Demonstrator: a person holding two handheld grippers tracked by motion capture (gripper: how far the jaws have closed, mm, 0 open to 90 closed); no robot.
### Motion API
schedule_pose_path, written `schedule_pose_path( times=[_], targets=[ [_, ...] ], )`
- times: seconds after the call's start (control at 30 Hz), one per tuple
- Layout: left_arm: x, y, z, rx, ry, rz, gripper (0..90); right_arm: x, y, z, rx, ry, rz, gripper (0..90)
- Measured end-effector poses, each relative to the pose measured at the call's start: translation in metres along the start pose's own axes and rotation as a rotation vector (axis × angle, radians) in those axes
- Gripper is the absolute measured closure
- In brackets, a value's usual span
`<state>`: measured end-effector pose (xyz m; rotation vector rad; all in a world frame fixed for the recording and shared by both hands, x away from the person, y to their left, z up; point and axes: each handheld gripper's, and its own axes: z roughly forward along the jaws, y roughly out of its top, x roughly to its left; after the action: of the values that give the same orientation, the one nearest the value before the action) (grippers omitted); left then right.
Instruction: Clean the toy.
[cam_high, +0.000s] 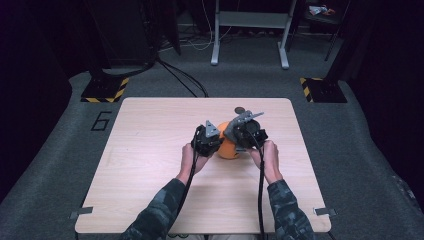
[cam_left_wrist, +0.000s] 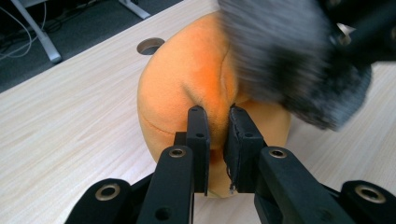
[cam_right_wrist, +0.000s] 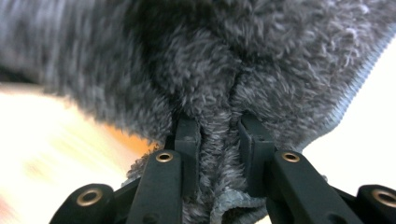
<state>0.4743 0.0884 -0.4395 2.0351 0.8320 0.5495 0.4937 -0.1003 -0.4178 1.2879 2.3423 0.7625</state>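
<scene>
An orange plush object (cam_high: 228, 148) sits on the wooden table (cam_high: 150, 150) between my two grippers. My left gripper (cam_left_wrist: 217, 116) is shut on a fold of the orange plush (cam_left_wrist: 187, 88). Over the top right of the plush lies a fuzzy grey cloth (cam_left_wrist: 299, 60), blurred in the left gripper view. My right gripper (cam_right_wrist: 218, 123) is shut on a bunch of that grey cloth (cam_right_wrist: 210, 60), which hangs in front of its camera. In the high view the left gripper (cam_high: 216, 142) is at the plush's left and the right gripper (cam_high: 243, 141) at its right.
A round hole (cam_left_wrist: 151, 45) is cut in the table just beyond the plush. Past the table's far edge stand a white frame (cam_high: 250, 30) and two yellow-black striped bases (cam_high: 106, 89). Cables run across the grey floor.
</scene>
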Motion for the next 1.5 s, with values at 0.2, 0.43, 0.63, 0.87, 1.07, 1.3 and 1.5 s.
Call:
schedule_pose_path(
  times=[0.2, 0.43, 0.63, 0.87, 1.07, 1.3, 1.5],
  targets=[
    [0.007, -0.003, -0.001, -0.006, 0.013, -0.032, 80.7, -0.021, -0.027, -0.005, 0.016, -0.024, 0.067, 71.2],
    [0.012, -0.008, -0.003, -0.007, 0.021, -0.049, 80.6, -0.028, -0.04, -0.023, -0.011, -0.03, 0.094, 70.3],
    [0.018, -0.015, -0.01, -0.003, 0.025, -0.07, 80.7, -0.033, -0.056, -0.034, 0.001, -0.053, 0.114, 69.9],
    [0.026, -0.03, -0.02, 0.004, 0.043, -0.124, 80.5, -0.043, -0.08, -0.039, 0.025, -0.096, 0.148, 69.5],
    [0.033, -0.048, -0.026, 0.025, 0.067, -0.19, 80.2, -0.05, -0.098, -0.033, 0.053, -0.111, 0.182, 69.0],
    [0.042, -0.071, -0.028, 0.073, 0.099, -0.254, 78.2, -0.054, -0.112, -0.018, 0.094, -0.13, 0.193, 66.7],
    [0.053, -0.086, -0.025, 0.116, 0.119, -0.297, 72.2, -0.059, -0.124, 0.001, 0.106, -0.125, 0.217, 63.2]
  ],
)
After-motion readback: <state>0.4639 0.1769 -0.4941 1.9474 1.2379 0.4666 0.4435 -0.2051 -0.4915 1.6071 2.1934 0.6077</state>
